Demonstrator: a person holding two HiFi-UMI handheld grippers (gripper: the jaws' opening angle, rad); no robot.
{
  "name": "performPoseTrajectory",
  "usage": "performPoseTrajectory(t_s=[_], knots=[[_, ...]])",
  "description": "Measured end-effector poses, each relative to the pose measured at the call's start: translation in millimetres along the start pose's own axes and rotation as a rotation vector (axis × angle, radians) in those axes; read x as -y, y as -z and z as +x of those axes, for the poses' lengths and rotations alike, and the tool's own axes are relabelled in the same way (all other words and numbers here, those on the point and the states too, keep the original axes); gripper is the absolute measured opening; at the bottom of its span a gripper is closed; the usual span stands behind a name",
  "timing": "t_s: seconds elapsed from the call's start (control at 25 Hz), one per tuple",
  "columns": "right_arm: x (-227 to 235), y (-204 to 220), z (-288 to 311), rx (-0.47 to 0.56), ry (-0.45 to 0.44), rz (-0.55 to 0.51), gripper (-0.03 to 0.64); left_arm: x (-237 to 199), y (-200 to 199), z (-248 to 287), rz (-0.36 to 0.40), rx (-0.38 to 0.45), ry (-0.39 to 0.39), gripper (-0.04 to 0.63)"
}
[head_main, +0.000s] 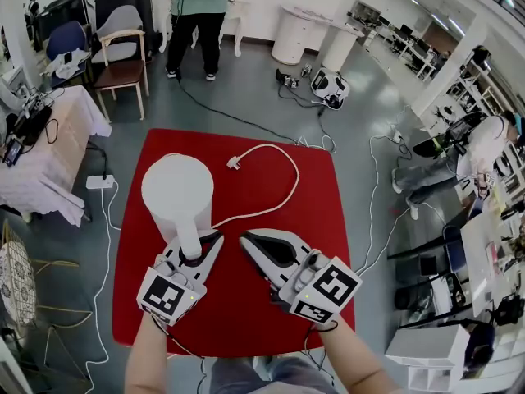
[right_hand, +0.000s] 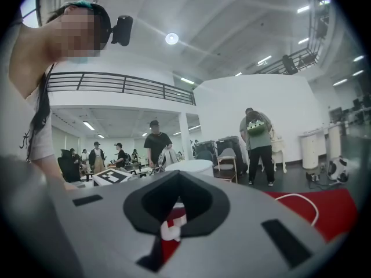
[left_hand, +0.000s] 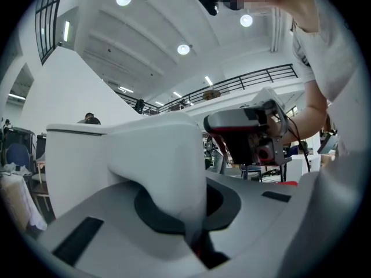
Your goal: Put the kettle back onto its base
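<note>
A white kettle point(head_main: 176, 191) stands on the red table point(head_main: 303, 220) at its left middle, seen from above. Its base is hidden under it; whether the kettle rests on it I cannot tell. A white cord point(head_main: 275, 179) loops from beneath the kettle to a loose plug point(head_main: 234, 163). My left gripper point(head_main: 191, 251) is shut on the kettle's handle point(left_hand: 162, 167), which fills the space between the jaws in the left gripper view. My right gripper point(head_main: 250, 245) hovers just right of the handle, shut with nothing in it. From the right gripper view, the kettle's top point(right_hand: 191, 167) shows past the jaws.
A person point(head_main: 197, 23) stands beyond the table's far edge beside chairs point(head_main: 123, 60). A cloth-covered table point(head_main: 49, 146) sits at the left, with a power strip point(head_main: 100, 181) and cables on the floor. Another person point(head_main: 459, 167) sits at the right.
</note>
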State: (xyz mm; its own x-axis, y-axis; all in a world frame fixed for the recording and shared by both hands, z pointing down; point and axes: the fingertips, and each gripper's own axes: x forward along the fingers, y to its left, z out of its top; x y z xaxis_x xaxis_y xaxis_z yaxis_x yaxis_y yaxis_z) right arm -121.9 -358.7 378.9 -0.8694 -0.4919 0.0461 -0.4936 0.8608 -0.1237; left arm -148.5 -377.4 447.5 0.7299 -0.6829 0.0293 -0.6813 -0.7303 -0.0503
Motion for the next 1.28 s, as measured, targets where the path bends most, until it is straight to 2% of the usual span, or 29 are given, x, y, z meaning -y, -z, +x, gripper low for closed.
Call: performPoseTrajectory(t_s=[0.16, 0.24, 0.36, 0.6, 0.8, 0.84, 0.92, 1.08, 1.28], knots=[[-3, -1, 2, 0.005, -0.004, 0.000, 0.005, 1, 7, -5, -0.035, -0.025, 0.039, 0.017], [-4, -1, 2, 0.004, -0.010, 0.000, 0.005, -1, 8, -12, -0.050, -0.028, 0.056, 0.060], [-9, -1, 3, 0.003, -0.021, 0.004, 0.005, -1, 11, -25, -0.028, -0.029, 0.062, 0.123], [-18, 0, 11, 0.001, -0.053, 0.008, 0.005, -3, 8, -51, -0.008, -0.071, 0.070, 0.133], [-31, -5, 14, 0.000, -0.095, 0.019, 0.005, -16, -7, -88, -0.043, -0.048, -0.027, 0.136], [-34, -7, 14, 0.001, -0.107, 0.020, 0.005, -17, -13, -97, -0.051, -0.037, -0.066, 0.122], [-42, -11, 13, 0.004, -0.134, 0.020, 0.005, -16, -29, -110, -0.052, -0.012, -0.143, 0.036], [-62, -19, 9, 0.012, -0.199, 0.015, 0.005, 8, -63, -123, -0.047, 0.025, -0.216, 0.011], [-89, -28, -8, 0.010, -0.274, -0.005, 0.005, 45, -94, -131, -0.028, 0.010, -0.343, 0.009]])
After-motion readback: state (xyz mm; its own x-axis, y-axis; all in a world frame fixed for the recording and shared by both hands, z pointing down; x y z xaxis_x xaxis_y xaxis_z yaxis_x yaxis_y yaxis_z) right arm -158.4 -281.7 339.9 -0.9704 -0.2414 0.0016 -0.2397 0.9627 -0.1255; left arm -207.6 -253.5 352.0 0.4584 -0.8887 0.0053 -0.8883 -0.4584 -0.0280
